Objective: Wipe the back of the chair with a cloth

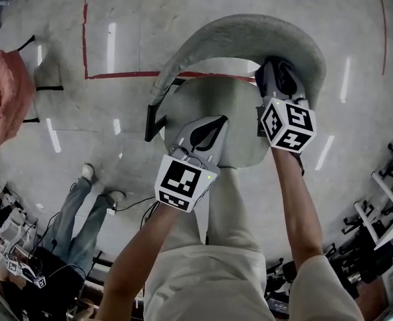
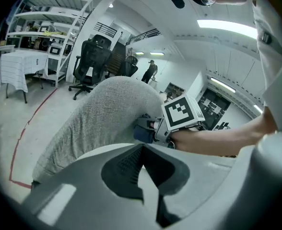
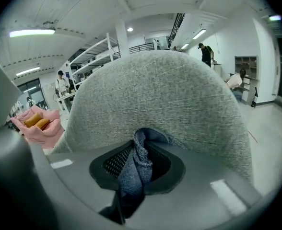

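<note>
The chair's grey fabric back (image 1: pixel 250 32) curves over its pale seat (image 1: pixel 230 112). My right gripper (image 1: pixel 277 65) is pressed against the inner face of the back, near its right side. It is shut on a blue cloth (image 3: pixel 136 171), which bunches between the jaws and touches the chair back (image 3: pixel 155 95). The left gripper view shows the same blue cloth (image 2: pixel 142 134) at the right gripper (image 2: pixel 150 131), against the chair back (image 2: pixel 102 114). My left gripper (image 1: pixel 218 122) hovers over the seat, apart from the back. This left gripper (image 2: pixel 143 150) is shut and holds nothing.
A red tape line (image 1: pixel 116 75) runs across the shiny floor beyond the chair. A person's legs in jeans (image 1: pixel 76 212) stand at lower left. An orange-pink bundle (image 1: pixel 3 99) sits at the left edge, equipment racks (image 1: pixel 383 206) at the right. Black office chairs (image 2: pixel 93 56) and shelves (image 2: pixel 40 23) stand farther off.
</note>
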Tool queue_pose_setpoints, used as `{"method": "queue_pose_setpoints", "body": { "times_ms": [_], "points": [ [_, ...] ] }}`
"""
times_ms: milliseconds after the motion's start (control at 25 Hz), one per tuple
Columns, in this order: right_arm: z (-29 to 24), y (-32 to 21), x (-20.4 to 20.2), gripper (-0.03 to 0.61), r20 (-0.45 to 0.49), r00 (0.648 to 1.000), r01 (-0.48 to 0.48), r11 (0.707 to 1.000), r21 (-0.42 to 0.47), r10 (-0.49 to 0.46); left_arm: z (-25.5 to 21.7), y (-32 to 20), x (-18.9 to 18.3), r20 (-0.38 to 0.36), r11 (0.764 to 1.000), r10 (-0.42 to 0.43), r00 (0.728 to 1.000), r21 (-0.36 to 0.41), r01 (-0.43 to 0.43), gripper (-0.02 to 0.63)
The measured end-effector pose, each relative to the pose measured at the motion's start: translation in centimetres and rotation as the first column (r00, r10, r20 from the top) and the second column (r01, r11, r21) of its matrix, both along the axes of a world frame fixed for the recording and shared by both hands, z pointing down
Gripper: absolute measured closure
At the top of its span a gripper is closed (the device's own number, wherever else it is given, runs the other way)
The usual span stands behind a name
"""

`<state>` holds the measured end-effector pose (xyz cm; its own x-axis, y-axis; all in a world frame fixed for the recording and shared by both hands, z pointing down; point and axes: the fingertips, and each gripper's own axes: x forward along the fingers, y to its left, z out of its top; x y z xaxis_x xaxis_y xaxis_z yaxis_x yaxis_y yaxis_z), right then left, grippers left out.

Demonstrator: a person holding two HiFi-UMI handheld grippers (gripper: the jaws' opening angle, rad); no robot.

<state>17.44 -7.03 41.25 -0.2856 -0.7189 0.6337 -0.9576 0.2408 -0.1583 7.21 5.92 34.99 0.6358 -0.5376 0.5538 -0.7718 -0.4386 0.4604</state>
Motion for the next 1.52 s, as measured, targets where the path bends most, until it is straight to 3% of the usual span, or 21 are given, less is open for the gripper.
{"method": "queue_pose_setpoints", "body": {
  "times_ms": [760, 1080, 1360, 1520],
  "points": [
    [0.9, -0.7, -9.6, 0.505, 0.038, 0.979, 0.202, 0.979, 0.01, -0.202, 0.9, 0.1, -4.7, 0.004, 0.995, -0.099, 0.995, -0.008, 0.099, 0.613],
    [1.0, -0.6, -12.2, 0.505, 0.061, 0.95, 0.307, 0.952, 0.012, -0.307, 1.1, 0.4, -6.3, 0.006, 0.991, -0.132, 0.991, -0.013, 0.132, 0.613],
    [1.2, 0.6, -15.9, 0.505, 0.065, 0.897, 0.436, 0.9, 0.028, -0.437, 1.6, 0.7, -7.9, 0.002, 0.988, -0.155, 0.988, -0.015, 0.155, 0.613],
    [1.1, 1.2, -17.7, 0.505, 0.114, 0.879, 0.464, 0.885, 0.025, -0.464, 1.4, 0.9, -9.0, 0.001, 0.986, -0.167, 0.986, -0.015, 0.167, 0.613]
  ]
}}
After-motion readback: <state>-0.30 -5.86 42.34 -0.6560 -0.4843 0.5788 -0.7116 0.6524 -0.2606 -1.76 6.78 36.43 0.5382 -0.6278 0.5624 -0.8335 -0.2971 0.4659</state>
